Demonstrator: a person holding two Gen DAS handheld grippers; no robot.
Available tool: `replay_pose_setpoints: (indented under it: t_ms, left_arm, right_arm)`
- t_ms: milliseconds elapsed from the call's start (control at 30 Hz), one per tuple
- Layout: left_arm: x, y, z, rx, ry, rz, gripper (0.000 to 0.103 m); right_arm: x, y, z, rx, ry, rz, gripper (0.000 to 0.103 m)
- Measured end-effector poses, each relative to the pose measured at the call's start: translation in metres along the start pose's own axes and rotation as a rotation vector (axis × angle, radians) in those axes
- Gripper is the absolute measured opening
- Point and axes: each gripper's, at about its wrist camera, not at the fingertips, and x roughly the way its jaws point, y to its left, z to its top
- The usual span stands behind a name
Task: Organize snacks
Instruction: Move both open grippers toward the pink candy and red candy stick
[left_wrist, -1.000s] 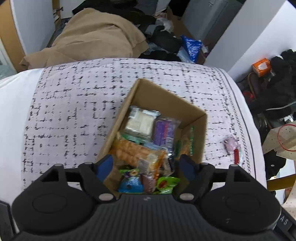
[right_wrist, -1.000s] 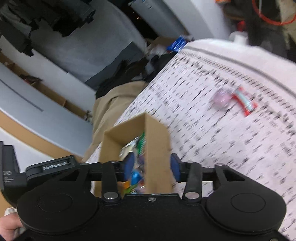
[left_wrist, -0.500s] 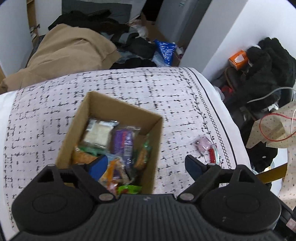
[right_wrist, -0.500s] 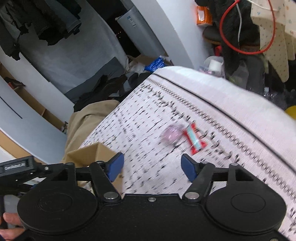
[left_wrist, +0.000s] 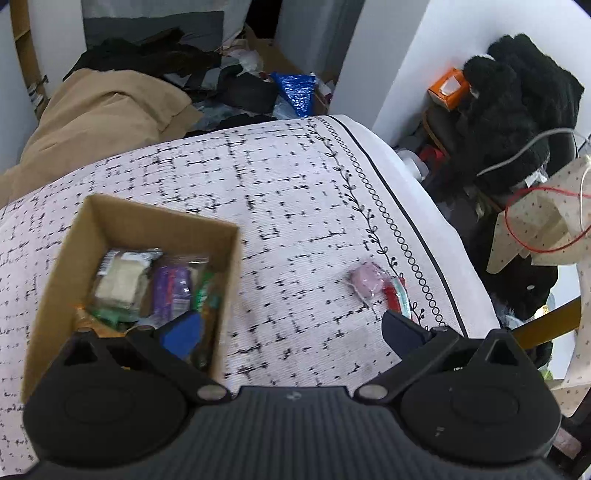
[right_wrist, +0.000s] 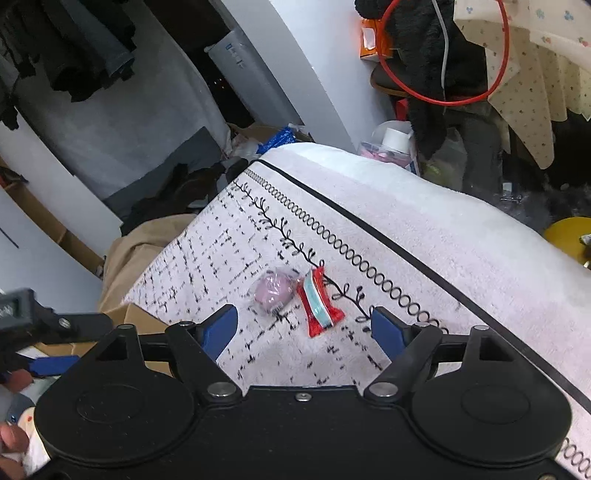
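A white cloth with a black grid pattern (left_wrist: 295, 192) covers the table. On it stands an open brown cardboard box (left_wrist: 122, 229) holding wrapped snacks, among them a pale cracker packet (left_wrist: 120, 282) and a purple packet (left_wrist: 171, 291). Well to the right of the box, near the cloth's ringed border, lie a pink wrapped sweet (right_wrist: 275, 290) and a red and pale-blue wrapped candy (right_wrist: 318, 302), just beside each other. The left claw (left_wrist: 291, 330) is spread wide and empty, one blue tip over the box. The right claw (right_wrist: 303, 328) is also spread wide and empty, near the two loose sweets.
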Motion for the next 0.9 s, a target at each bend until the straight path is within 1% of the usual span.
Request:
replay_pose_setpoints:
  t_ms: [100, 133, 233, 300, 400, 600, 667, 733, 767, 800, 900]
  left_arm:
    - [0.012, -0.012, -0.001, 0.015, 0.024, -0.002, 0.103]
    - [0.017, -0.016, -0.001, 0.021, 0.025, 0.009, 0.103]
    - [0.029, -0.023, -0.001, 0.037, 0.037, 0.036, 0.103]
    - [0.037, -0.028, -0.002, 0.05, 0.044, 0.031, 0.103]
    - [0.049, -0.035, -0.001, 0.067, 0.037, 0.043, 0.103]
    - [0.073, -0.048, 0.003, 0.104, 0.041, 0.033, 0.102]
    - [0.08, -0.052, 0.005, 0.124, 0.039, 0.024, 0.102]
    - [0.086, -0.055, 0.006, 0.138, 0.04, 0.01, 0.1]
    - [0.09, -0.057, 0.007, 0.146, 0.041, 0.008, 0.1]
    - [0.092, -0.059, 0.008, 0.153, 0.038, 0.009, 0.1]
    - [0.1, -0.064, 0.009, 0.174, 0.027, 0.018, 0.1]
  right_arm:
    - [0.005, -0.004, 0.002, -0.003, -0.005, 0.014, 0.078]
    - [0.007, -0.005, 0.002, -0.004, -0.002, 0.015, 0.077]
    - [0.015, -0.011, 0.0, 0.013, 0.021, 0.017, 0.074]
    - [0.019, -0.012, 0.0, 0.014, 0.028, 0.017, 0.07]
    - [0.027, -0.011, -0.001, -0.007, 0.034, 0.013, 0.067]
    - [0.043, -0.014, -0.003, -0.03, 0.053, -0.002, 0.056]
    - [0.045, -0.014, -0.003, -0.034, 0.056, 0.0, 0.055]
    - [0.048, -0.014, -0.003, -0.044, 0.055, 0.003, 0.053]
    - [0.049, -0.013, -0.003, -0.049, 0.055, 0.002, 0.051]
    - [0.05, -0.013, -0.003, -0.053, 0.051, 0.0, 0.047]
    - [0.053, -0.011, -0.003, -0.068, 0.051, -0.005, 0.044]
